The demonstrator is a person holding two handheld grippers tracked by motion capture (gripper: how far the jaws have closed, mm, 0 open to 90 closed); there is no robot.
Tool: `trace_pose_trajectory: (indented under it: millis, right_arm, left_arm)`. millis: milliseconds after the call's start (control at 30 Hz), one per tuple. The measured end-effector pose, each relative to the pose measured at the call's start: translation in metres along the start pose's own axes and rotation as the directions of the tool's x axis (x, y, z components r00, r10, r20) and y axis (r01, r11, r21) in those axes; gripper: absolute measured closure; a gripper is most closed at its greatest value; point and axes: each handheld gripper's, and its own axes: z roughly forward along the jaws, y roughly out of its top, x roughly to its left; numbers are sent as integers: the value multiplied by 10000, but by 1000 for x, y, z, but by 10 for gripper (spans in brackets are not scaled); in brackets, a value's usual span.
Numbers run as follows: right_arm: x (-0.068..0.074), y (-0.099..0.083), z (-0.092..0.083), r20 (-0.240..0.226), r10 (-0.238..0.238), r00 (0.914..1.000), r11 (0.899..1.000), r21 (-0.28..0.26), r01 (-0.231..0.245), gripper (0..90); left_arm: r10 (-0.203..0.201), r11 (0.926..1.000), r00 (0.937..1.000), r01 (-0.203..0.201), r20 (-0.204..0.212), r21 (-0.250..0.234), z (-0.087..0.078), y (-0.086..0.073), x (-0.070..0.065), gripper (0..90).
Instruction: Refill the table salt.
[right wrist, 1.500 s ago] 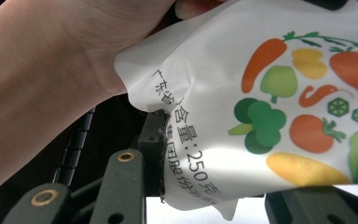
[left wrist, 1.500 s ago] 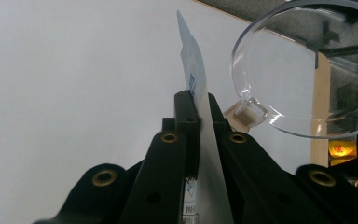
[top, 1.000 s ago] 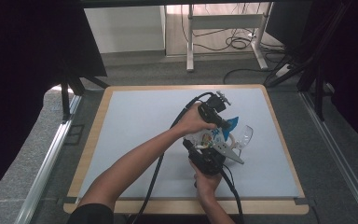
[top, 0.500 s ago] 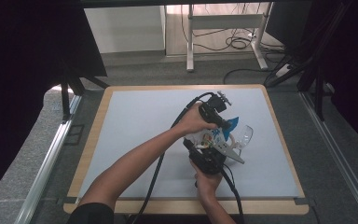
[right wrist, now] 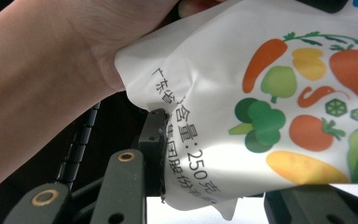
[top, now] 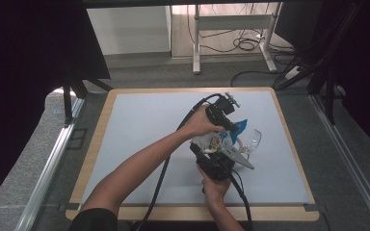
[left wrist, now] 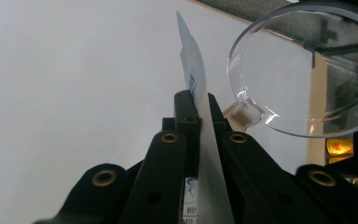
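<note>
Left gripper (top: 232, 126) clamped tight on pouch (top: 212, 142) top edge. Right gripper (top: 211, 155) part-closed, gripping the pouch, at 6 o'clock of it.

A white pouch (right wrist: 261, 107) printed with colourful vegetables and black lettering sits between the black jaws of the right hand-held gripper (right wrist: 214, 186), one ribbed pad pressed to its crumpled edge. A bare forearm (right wrist: 42, 84) crosses behind it.
</note>
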Motion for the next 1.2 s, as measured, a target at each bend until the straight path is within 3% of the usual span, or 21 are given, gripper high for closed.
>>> trace_pose_trajectory:
  millis: [400,1200]
  right_arm:
    - [0,3,-1,-4,111,9999,9999,-72,-111,620]
    - [4,1,2,13,-154,9999,9999,21,154,620]
  left_arm:
    - [74,10000,10000,-74,-46,25,-1,3,0,897]
    - [34,9999,10000,-34,-32,-155,-5,-4,2,897]
